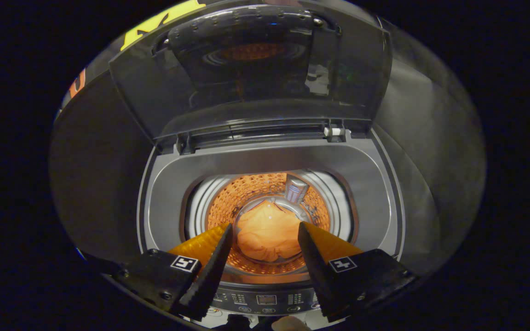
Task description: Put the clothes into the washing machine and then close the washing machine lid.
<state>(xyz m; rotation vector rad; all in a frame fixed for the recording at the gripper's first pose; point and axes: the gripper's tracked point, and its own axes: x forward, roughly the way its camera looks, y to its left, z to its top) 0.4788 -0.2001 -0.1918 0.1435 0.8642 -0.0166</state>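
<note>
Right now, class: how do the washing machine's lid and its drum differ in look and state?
The lid stands raised at the back, dark, glossy and reflective; the drum lies below, perforated and lit orange. The lid holds nothing; the drum holds the clothes, seen between the open gripper's fingers. Both belong to one machine.

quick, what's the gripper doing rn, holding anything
gripper: open, holding nothing, fingers spread above the washing machine drum, with the clothes lying down inside it.
</note>
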